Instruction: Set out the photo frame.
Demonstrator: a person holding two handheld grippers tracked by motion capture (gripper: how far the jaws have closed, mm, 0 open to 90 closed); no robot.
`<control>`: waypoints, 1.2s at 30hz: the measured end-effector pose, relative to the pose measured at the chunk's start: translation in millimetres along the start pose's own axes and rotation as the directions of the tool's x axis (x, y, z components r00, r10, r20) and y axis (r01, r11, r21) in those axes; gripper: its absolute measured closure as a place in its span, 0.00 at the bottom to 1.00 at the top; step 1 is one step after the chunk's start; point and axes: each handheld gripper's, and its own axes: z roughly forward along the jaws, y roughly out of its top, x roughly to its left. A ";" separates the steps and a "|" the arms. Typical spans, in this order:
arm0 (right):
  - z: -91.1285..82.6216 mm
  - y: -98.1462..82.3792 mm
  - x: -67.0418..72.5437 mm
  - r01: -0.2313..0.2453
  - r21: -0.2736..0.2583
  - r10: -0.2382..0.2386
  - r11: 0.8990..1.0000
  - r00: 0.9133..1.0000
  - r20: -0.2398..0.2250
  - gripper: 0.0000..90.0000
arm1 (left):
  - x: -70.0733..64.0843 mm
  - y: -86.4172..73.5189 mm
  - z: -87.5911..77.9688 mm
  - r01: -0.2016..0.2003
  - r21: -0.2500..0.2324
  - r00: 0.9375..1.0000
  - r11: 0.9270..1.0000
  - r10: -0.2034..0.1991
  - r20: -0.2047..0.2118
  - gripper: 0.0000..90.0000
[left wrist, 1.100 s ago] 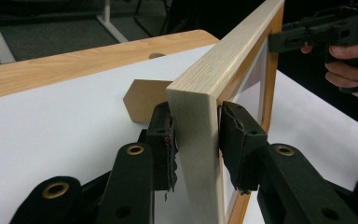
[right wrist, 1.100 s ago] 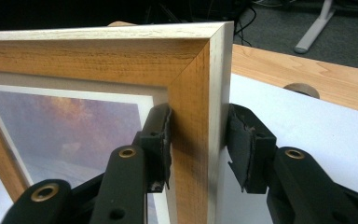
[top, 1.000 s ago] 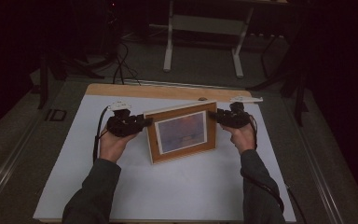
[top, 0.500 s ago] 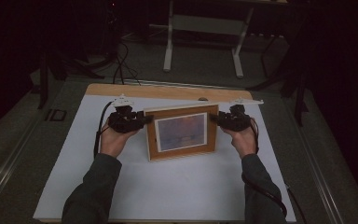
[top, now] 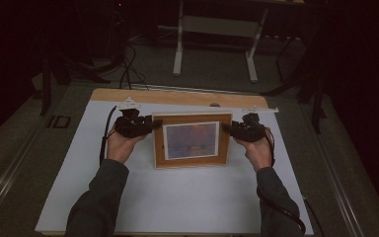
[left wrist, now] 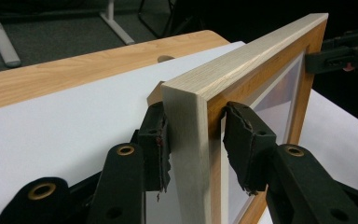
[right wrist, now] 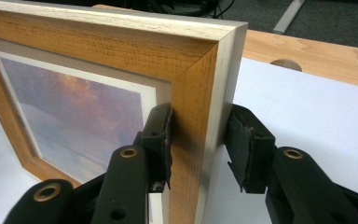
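A wooden picture frame (top: 192, 140) with a bluish print stands upright on the white sheet (top: 177, 202), its face towards me. My left gripper (top: 154, 123) straddles the frame's left edge. In the left gripper view the frame (left wrist: 242, 65) sits between the left gripper's (left wrist: 193, 140) pads, which have just been opening; the far pad stands a little off the glass side. My right gripper (top: 228, 129) is on the frame's right edge. In the right gripper view the right gripper's (right wrist: 198, 140) pads press the frame (right wrist: 98, 46) front and back.
The white sheet covers a wooden table (top: 177, 96) with a small round hole (top: 214, 104) near its far edge. Beyond the table are a white metal stand (top: 217, 29) and cables (top: 126, 69) on the dark floor. Forearms come in from the bottom.
The frame was turned askew with its left side nearer me; now it stands square to me. The left gripper's jaws have widened on its edge. Both hands shifted only slightly.
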 end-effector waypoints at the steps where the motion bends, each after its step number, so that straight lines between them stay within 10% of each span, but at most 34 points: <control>1: -0.4 -0.4 0.7 -0.002 0.000 0.002 1.000 1.000 0.004 0.69 | 0.4 0.0 0.4 0.007 -0.002 1.000 1.000 -0.007 0.004 0.68; 36: -19.4 -5.6 9.1 -0.022 0.067 0.022 0.997 1.000 0.004 0.69 | 4.7 1.6 -0.9 0.111 0.020 0.990 0.994 -0.113 0.083 0.68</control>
